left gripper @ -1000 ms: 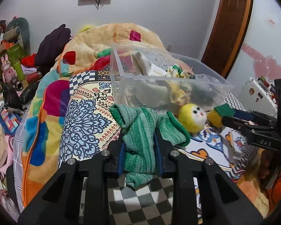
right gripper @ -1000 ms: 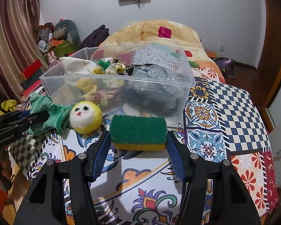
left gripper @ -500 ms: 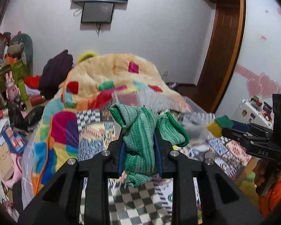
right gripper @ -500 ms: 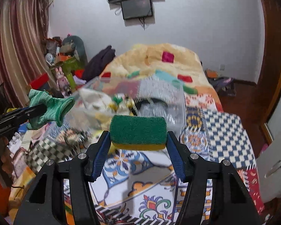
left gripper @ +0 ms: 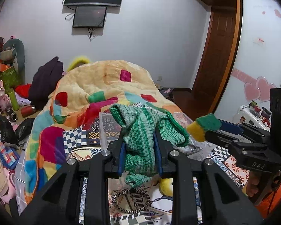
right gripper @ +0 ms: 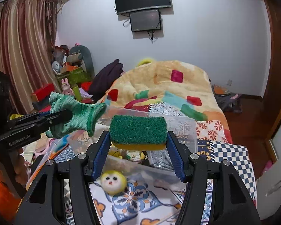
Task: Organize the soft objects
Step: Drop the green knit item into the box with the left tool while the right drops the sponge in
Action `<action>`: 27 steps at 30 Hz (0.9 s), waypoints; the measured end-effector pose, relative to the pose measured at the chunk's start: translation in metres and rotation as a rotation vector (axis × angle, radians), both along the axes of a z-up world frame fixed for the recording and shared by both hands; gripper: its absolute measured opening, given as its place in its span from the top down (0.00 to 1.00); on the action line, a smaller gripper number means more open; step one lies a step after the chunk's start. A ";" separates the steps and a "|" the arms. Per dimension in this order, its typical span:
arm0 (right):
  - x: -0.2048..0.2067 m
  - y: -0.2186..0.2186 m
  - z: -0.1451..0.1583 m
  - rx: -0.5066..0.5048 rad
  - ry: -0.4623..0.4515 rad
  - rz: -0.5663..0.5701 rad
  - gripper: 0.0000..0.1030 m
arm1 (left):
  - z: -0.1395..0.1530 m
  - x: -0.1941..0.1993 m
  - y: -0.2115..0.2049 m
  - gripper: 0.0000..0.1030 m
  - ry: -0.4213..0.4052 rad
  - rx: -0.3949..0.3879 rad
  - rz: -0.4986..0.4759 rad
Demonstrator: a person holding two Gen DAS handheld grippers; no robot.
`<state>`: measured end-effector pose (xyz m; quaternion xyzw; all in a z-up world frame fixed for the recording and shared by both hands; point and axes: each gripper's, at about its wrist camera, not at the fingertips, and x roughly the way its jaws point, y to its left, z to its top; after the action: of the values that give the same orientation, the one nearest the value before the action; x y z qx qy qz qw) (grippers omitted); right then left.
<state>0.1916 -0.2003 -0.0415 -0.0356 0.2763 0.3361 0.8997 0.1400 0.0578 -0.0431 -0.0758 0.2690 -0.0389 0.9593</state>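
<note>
A green knitted cloth (left gripper: 140, 142) hangs clamped between the fingers of the left gripper (left gripper: 140, 150), raised above the patterned bedspread (left gripper: 95, 136). To its right, the right gripper (right gripper: 138, 150) grips a green-and-yellow sponge (right gripper: 138, 133). Just ahead of and below both sits a clear plastic bin (right gripper: 179, 129); a yellow doll head (right gripper: 113, 181) lies beneath the sponge.
</note>
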 end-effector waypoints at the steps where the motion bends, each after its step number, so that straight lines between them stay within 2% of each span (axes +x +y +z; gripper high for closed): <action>1: 0.004 0.003 -0.005 -0.011 0.010 -0.002 0.45 | -0.004 0.004 0.000 0.75 0.009 0.003 -0.001; 9: 0.025 0.008 -0.035 -0.062 0.092 -0.025 0.45 | -0.036 0.029 -0.008 0.75 0.087 0.039 -0.004; 16: 0.030 0.009 -0.044 -0.080 0.118 -0.024 0.43 | -0.041 0.035 -0.012 0.74 0.095 0.071 -0.003; 19: 0.029 0.009 -0.043 -0.083 0.123 -0.024 0.42 | -0.042 0.034 -0.015 0.65 0.099 0.094 0.010; 21: 0.029 0.007 -0.043 -0.081 0.128 -0.028 0.37 | -0.042 0.032 -0.015 0.51 0.110 0.090 0.013; 23: 0.029 0.005 -0.042 -0.074 0.133 -0.031 0.31 | -0.042 0.030 -0.013 0.49 0.109 0.081 0.012; 27: 0.025 0.000 -0.037 -0.063 0.127 -0.038 0.30 | -0.036 0.021 -0.012 0.41 0.099 0.080 0.017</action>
<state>0.2165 -0.2008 -0.0788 -0.0373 0.3442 0.3115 0.8849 0.1606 0.0455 -0.0789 -0.0413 0.3167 -0.0161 0.9475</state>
